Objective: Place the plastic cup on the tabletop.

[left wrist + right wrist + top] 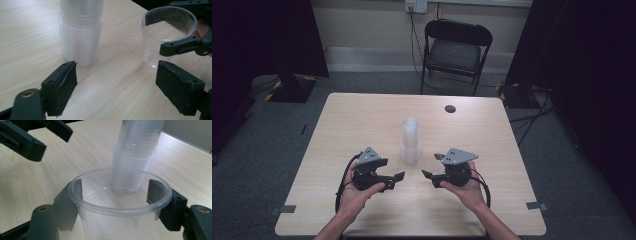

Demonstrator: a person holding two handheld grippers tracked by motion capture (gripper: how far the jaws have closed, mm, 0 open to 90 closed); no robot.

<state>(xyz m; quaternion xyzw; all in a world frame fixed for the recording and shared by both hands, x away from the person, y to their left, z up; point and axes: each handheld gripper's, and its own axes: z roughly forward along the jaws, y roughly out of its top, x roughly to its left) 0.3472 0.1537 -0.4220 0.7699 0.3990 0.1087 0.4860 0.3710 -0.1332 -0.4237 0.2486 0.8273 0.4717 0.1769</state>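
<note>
Right gripper (120, 202) clamped on a single clear cup (120, 195) just beside the cup stack (410, 142); left gripper (117, 82) wide open, empty, near the stack — keep squeeze light, cup upright, set down clear of the stack.

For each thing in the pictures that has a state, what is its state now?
Left claw: open, nothing between the jaws.
Right claw: shut on the cup.
Cup: upright, empty, held just below the rim.
Stack of cups: upright on the table, nested, untouched.
Chair: unfolded, unoccupied, behind the table.
</note>
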